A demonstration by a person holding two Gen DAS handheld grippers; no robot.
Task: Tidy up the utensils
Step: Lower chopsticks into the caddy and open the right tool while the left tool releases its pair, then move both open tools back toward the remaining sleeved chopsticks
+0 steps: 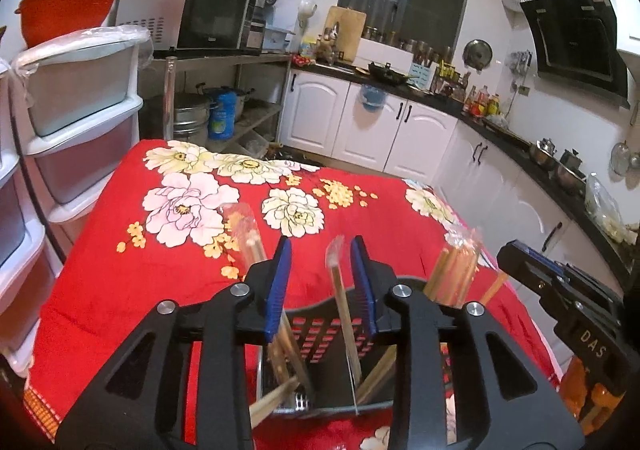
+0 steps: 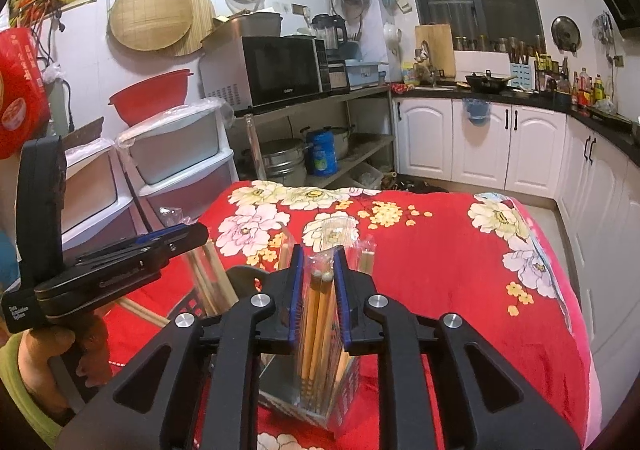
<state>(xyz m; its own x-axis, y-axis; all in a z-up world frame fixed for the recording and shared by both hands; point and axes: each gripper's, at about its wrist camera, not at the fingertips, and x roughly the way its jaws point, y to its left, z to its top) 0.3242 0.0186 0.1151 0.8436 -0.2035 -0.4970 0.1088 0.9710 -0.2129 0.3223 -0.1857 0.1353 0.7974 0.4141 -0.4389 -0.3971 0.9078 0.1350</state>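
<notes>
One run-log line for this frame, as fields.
left claw: open, wrapped chopsticks between pads | right claw: on chopstick pack | black holder: on floral cloth

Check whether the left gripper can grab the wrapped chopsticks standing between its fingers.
Likely yes: the left gripper is open, the wrapped chopsticks stand between its fingers, and nothing blocks them.

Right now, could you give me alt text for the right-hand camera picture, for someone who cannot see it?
A handheld gripper clamps a clear-wrapped pack of chopsticks upright over a utensil holder on a red floral cloth. At left, a hand holds a second gripper by more chopsticks; a cluttered kitchen lies behind.
</notes>
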